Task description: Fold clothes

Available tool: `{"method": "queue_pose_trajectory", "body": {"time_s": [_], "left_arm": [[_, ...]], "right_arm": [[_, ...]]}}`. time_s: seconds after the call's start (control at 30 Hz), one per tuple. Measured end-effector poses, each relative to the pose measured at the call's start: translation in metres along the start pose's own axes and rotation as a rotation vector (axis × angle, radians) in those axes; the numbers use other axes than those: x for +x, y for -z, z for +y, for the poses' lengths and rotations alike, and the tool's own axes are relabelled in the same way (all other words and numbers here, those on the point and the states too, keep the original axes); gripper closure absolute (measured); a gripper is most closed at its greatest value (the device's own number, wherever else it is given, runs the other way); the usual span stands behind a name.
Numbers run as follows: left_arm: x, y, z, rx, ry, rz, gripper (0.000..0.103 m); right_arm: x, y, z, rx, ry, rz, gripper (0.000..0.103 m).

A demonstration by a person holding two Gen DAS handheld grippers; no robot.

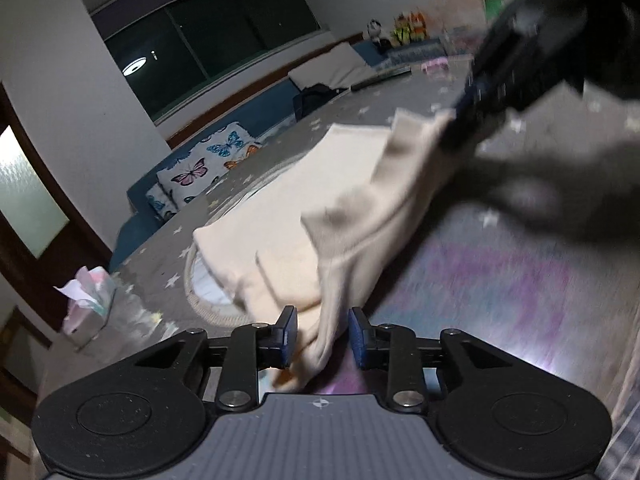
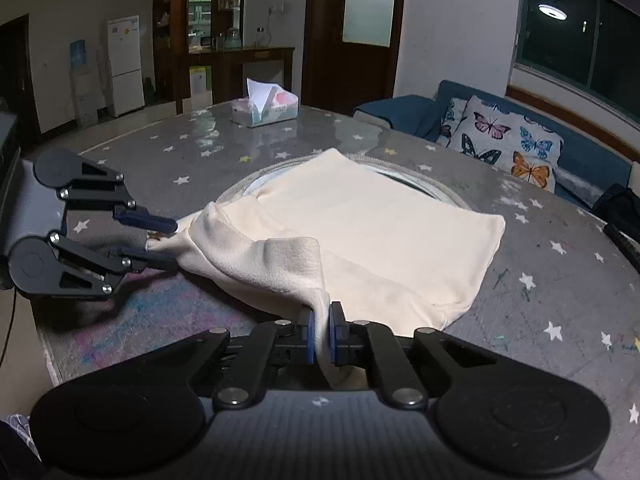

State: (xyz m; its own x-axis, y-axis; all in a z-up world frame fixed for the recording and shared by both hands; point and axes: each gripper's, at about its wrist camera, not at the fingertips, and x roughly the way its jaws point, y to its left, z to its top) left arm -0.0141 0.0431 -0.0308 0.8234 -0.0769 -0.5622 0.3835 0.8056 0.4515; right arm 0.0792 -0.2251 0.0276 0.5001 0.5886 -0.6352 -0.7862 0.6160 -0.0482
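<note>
Left wrist view: the left gripper (image 1: 322, 338) has its jaws apart with a fold of the soft cream fleece garment (image 1: 280, 200) hanging loosely between them. It looks light and limp, best taken at corners or hems.

Right wrist view: the right gripper (image 2: 320, 334) is clamped on a bunched edge near the grey star-patterned table (image 2: 560, 280)'s near edge. The garment lies mostly flat mid-table, its near edge lifted.

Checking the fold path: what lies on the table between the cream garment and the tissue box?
Nothing: in the right wrist view, only bare star-patterned tablecloth shows between the cream garment and the tissue box.
</note>
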Motion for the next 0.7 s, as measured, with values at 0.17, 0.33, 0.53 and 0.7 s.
{"method": "queue_pose_trajectory", "body": {"time_s": [0.17, 0.33, 0.53, 0.7], "left_arm": [[-0.009, 0.002, 0.006, -0.059, 0.011, -0.022, 0.095], [-0.04, -0.001, 0.007, -0.108, 0.013, -0.069, 0.096], [-0.118, -0.006, 0.002, -0.19, 0.064, -0.138, 0.096], [-0.15, -0.013, -0.007, -0.22, 0.082, -0.179, 0.096]], "right_arm": [[-0.01, 0.002, 0.005, 0.0, 0.01, -0.024, 0.098], [-0.03, 0.004, 0.011, -0.002, 0.006, -0.052, 0.099], [-0.092, 0.016, 0.029, -0.011, -0.038, -0.078, 0.099], [-0.132, 0.024, 0.044, 0.004, -0.056, -0.1, 0.099]]}}
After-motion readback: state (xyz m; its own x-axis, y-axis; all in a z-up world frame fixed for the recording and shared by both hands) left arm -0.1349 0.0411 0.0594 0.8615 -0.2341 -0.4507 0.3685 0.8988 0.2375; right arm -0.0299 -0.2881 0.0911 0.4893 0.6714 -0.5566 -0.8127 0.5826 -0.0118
